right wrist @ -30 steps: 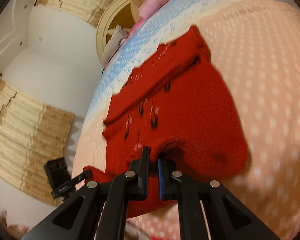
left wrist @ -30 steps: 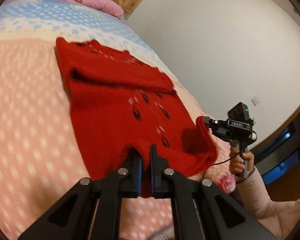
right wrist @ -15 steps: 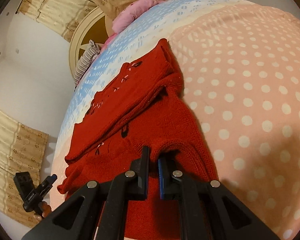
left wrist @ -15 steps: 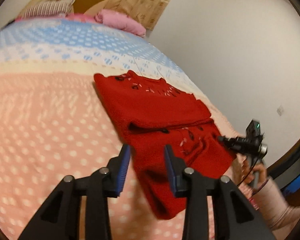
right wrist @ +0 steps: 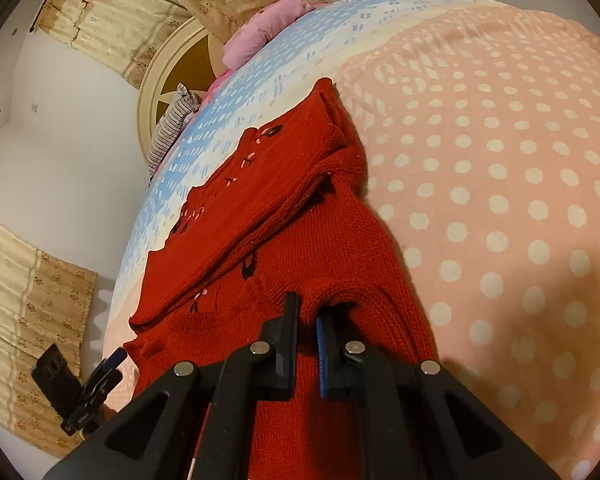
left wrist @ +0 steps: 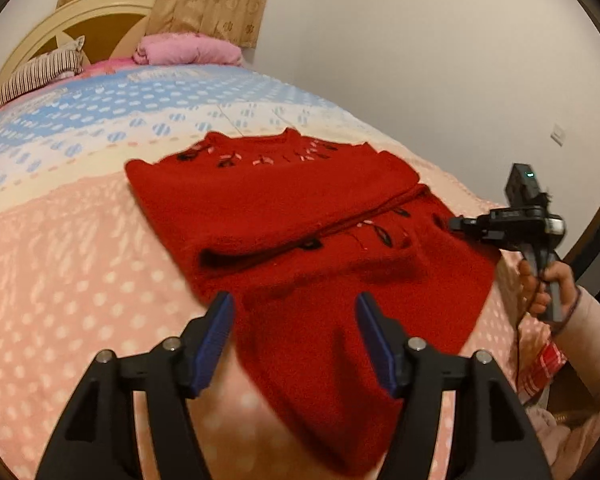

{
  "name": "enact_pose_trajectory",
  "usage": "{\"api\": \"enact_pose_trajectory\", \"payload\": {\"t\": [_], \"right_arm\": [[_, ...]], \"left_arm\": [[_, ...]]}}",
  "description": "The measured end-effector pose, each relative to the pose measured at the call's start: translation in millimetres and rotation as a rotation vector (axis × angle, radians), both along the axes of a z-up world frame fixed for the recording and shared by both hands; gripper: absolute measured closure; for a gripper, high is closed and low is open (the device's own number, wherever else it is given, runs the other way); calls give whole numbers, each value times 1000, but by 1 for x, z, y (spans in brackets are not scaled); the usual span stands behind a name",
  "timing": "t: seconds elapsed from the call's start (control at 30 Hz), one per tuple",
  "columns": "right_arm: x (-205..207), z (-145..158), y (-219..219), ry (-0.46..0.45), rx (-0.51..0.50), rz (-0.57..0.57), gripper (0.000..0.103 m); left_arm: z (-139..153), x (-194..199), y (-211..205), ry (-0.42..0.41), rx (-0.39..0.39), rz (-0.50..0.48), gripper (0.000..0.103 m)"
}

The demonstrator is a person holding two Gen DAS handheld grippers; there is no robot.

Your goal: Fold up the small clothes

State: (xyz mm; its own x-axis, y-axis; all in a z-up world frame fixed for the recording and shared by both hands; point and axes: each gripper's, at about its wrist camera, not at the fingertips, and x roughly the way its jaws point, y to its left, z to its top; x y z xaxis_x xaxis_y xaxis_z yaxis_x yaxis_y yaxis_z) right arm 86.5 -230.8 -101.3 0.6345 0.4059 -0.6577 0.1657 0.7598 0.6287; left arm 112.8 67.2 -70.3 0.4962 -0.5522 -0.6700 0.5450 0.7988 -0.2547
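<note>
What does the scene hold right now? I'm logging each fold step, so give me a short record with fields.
garment: red sweater, partly folded, flat on the bed
surface: dotted blanket
left gripper: open, jaws just opened, nothing pressed between them
right gripper: shut on the sweater's near edge
behind: pink pillow, striped pillow, headboard

The left gripper [left wrist: 294, 320] at the lower centre has just been opening, nothing pressed between its pads, while the right gripper [right wrist: 306, 316] (lower centre) stays pinched shut on red knit.
</note>
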Motion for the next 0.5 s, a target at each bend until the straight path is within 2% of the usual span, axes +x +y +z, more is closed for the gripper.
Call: {"api": "enact_pose_trajectory", "payload": {"t": [0.1,0.2,0.23,0.27,0.3,0.33,0.5], "right_arm": [[0,1,1,2,-12,1,96],[0,1,1,2,-10,2,95],[0,1,1,1,-7,1,95],[0,1,1,0,-5,0,95],[0,1,1,-2,-3,-3,95],[0,1,1,-4,-2,-4,95],[0,1,4,-15,-22,-7,95]], "left_arm": [[-10,-1,-9,5,53,28,38],[-21,-2,-3,45,22,71,38],[-21,-4,-1,39,9,86,42],[-19,-7,1,27,1,97,57],[-16,-9,3,13,-9,108,64],[-14,-10,2,0,-14,119,67],[-11,-6,-5,-20,-1,133,67]]}}
